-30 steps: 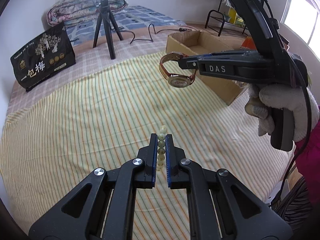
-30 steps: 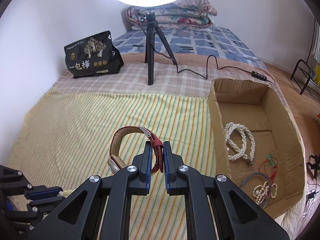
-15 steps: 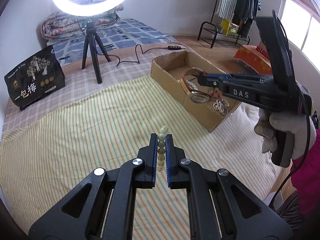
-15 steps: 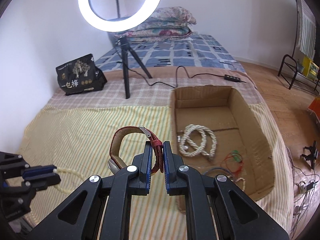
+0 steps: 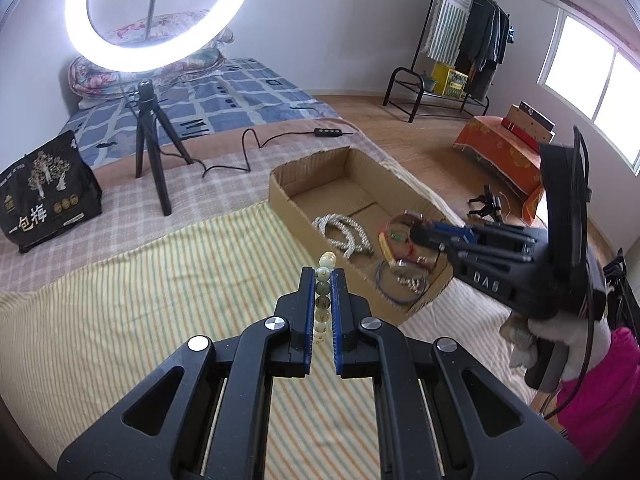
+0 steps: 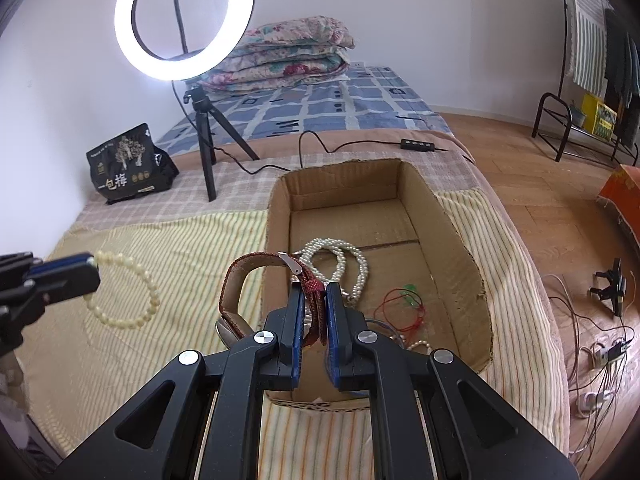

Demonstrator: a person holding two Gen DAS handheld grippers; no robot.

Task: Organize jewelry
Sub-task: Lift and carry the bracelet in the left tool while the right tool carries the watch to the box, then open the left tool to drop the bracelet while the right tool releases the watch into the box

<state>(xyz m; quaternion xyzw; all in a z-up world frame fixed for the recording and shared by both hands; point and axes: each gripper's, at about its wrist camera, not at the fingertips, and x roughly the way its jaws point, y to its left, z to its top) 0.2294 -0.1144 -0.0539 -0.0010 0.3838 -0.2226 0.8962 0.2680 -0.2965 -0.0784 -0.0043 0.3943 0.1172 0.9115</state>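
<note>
The right tool (image 6: 310,312) pinches the red strap of a watch (image 6: 256,280) over the near end of the cardboard box (image 6: 460,240), pearls (image 6: 340,256) just ahead of it. The left tool (image 5: 322,300) grips a pale bead bracelet (image 6: 132,292), its loop hanging over the striped cloth (image 5: 140,280), with the box ahead to its right. I judge the right hand is nearer to dropping; only the box wall stands between the bracelet and the box.

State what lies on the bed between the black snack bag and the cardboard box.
The ring light's black tripod stands between the snack bag and the cardboard box, its cable trailing toward the box, as the right wrist view shows.
</note>
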